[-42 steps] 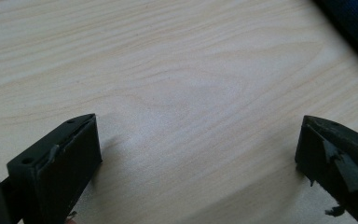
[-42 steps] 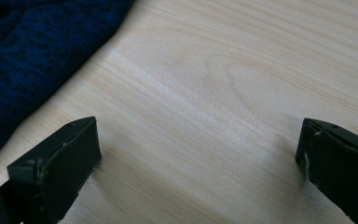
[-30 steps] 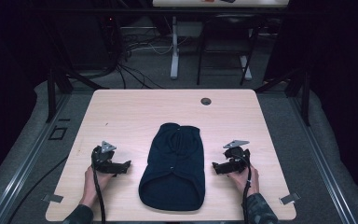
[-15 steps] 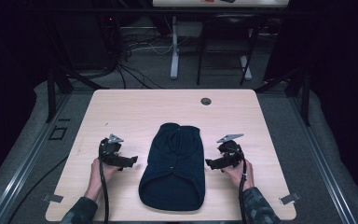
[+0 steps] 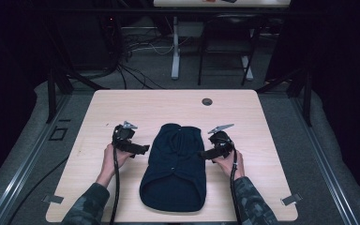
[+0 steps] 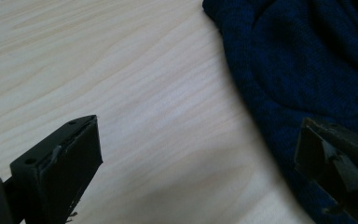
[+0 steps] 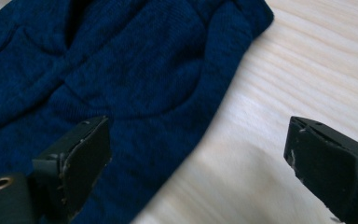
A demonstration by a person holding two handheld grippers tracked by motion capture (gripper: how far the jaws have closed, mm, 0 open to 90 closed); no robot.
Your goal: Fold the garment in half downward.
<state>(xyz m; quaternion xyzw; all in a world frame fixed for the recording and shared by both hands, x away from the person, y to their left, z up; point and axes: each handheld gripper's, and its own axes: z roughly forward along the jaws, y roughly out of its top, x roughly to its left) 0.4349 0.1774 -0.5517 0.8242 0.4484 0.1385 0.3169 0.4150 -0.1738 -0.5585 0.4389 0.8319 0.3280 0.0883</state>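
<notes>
A dark blue knitted garment (image 5: pixel 174 166) lies flat in the middle of the wooden table (image 5: pixel 258 126), its narrow end toward the far side. My left gripper (image 5: pixel 143 150) sits at the garment's left edge, open, with one jaw over bare wood and the other over the knit (image 6: pixel 303 60). My right gripper (image 5: pixel 202 153) sits at the garment's right edge, also open. Its jaws straddle the hem: one over the blue knit (image 7: pixel 121 70), the other over wood. Nothing is held between either pair of jaws.
A small round dark grommet (image 5: pixel 207 101) sits near the table's far edge. Table legs and cables (image 5: pixel 140 51) stand on the floor beyond the table. Metal rails (image 5: pixel 323 154) run along the floor on both sides.
Both grippers have moved forward and inward, from beside the garment's lower half to its upper side edges. The garment has not moved.
</notes>
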